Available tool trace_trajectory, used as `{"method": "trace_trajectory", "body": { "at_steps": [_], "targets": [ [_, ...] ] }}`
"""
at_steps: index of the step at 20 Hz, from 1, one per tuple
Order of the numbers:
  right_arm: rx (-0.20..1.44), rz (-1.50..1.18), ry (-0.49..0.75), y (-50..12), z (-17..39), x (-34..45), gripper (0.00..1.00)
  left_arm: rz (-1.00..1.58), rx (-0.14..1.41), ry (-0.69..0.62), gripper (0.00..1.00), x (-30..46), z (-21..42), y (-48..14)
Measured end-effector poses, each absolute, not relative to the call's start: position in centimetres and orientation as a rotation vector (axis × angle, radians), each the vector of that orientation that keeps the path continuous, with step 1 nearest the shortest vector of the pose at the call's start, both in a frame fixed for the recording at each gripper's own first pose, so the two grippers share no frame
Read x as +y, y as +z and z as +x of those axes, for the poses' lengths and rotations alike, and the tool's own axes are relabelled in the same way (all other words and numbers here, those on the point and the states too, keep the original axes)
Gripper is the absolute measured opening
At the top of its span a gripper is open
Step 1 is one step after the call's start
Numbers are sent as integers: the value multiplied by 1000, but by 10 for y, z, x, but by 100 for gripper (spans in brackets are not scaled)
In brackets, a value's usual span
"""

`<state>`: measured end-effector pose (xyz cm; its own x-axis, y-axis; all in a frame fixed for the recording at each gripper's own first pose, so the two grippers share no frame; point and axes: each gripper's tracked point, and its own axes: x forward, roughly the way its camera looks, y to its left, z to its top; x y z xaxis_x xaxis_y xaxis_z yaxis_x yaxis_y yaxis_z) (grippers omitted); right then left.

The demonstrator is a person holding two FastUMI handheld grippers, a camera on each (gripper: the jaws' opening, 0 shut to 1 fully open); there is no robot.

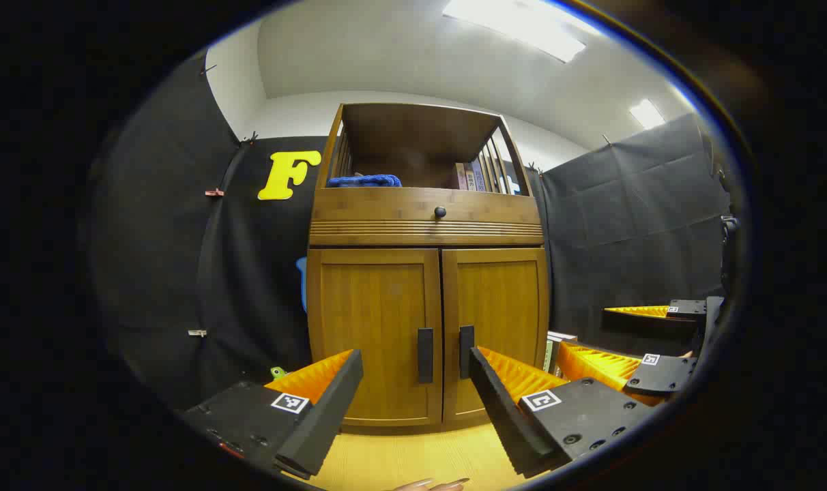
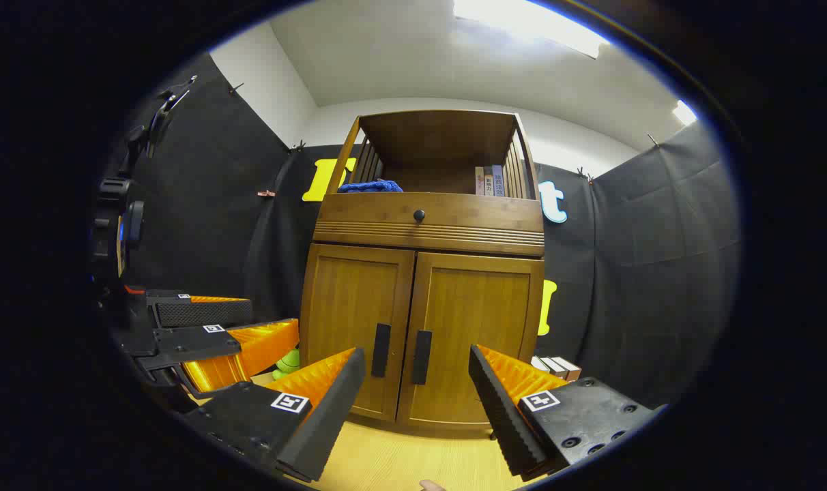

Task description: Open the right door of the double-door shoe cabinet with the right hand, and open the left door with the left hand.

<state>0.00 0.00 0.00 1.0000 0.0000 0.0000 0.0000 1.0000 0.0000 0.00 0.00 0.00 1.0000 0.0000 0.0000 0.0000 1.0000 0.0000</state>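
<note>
A wooden shoe cabinet (image 1: pixel 427 232) (image 2: pixel 427 225) stands ahead with both doors closed. Its left door (image 1: pixel 376 334) (image 2: pixel 355 327) and right door (image 1: pixel 499 320) (image 2: pixel 478 341) each carry a black vertical handle near the middle seam: left handle (image 1: pixel 425 355) (image 2: pixel 381 350), right handle (image 1: pixel 467 352) (image 2: pixel 422 357). My left gripper (image 1: pixel 417 402) is open, some way short of the doors, nothing between its fingers. My right gripper (image 2: pixel 417 402) is open too, also short of the cabinet. The right gripper (image 1: pixel 649 341) shows at the right of the left gripper view; the left gripper (image 2: pixel 215 334) shows at the left of the right gripper view.
Above the doors is a drawer with a round black knob (image 1: pixel 440 212) (image 2: pixel 419 215). The open top shelf holds a blue cloth (image 1: pixel 364 181) and a few books (image 1: pixel 471 176). Boxes (image 2: pixel 557 368) lie on the floor right of the cabinet, a green object (image 2: pixel 289 360) to its left.
</note>
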Motion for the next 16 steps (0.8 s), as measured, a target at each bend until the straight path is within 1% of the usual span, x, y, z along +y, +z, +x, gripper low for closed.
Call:
{"method": "trace_trajectory", "body": {
  "at_steps": [2, 14, 16],
  "targets": [
    [-3, 8, 0, 1, 1, 0, 97, 2, 4, -3, 99, -1, -1, 0],
    [31, 7, -18, -11, 7, -8, 97, 8, 3, -24, 97, -2, 0, 0],
    [30, 3, -6, -11, 8, -4, 97, 7, 4, -28, 98, -2, 0, 1]
  ]
}}
